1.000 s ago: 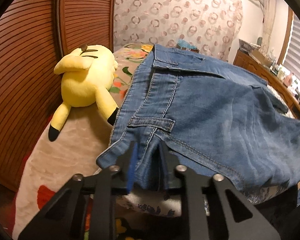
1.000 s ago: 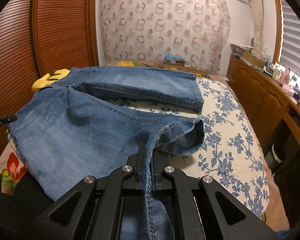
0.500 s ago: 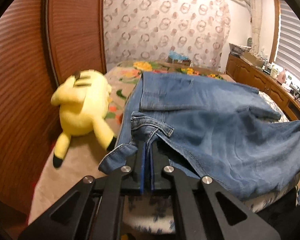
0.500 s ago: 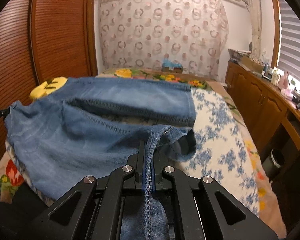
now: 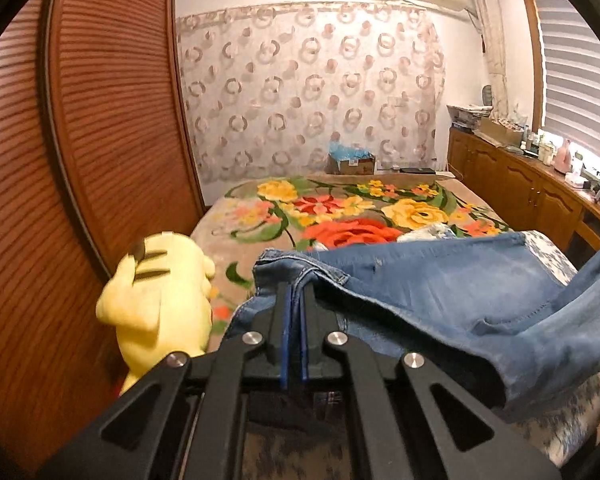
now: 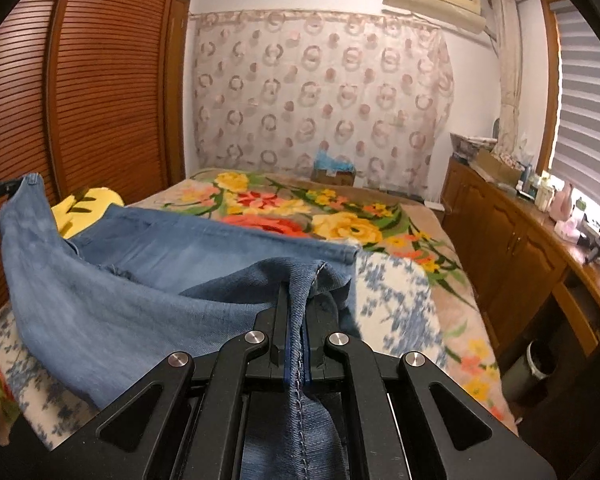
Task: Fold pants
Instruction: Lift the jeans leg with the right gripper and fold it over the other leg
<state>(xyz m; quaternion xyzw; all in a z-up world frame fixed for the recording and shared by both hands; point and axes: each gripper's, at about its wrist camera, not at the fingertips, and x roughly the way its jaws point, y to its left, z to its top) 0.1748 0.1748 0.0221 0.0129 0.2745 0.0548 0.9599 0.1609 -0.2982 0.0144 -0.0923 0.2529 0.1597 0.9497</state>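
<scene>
The waistband end of the pants (image 5: 440, 292) is pinched between the closed jaws of the left tool (image 5: 293, 300), and the denim is held raised above the near end of the bed (image 5: 340, 208). From that grip, the fabric is draped away to the right in a sagging fold. In the right wrist view, a seamed edge near the leg hem is clamped by the right tool (image 6: 298, 300), its jaws pressed tight on the cloth, with loose denim trailing back under the tool. The pants (image 6: 120, 300) are seen stretched between the two grips, one leg lifted and the other laid flat across the floral blanket (image 6: 340, 216). A yellow plush toy (image 5: 160, 300) is seen lying just beside the waistband, against the wooden wardrobe door (image 5: 100, 120). A patterned curtain (image 5: 312, 96) is hung across the far wall.
</scene>
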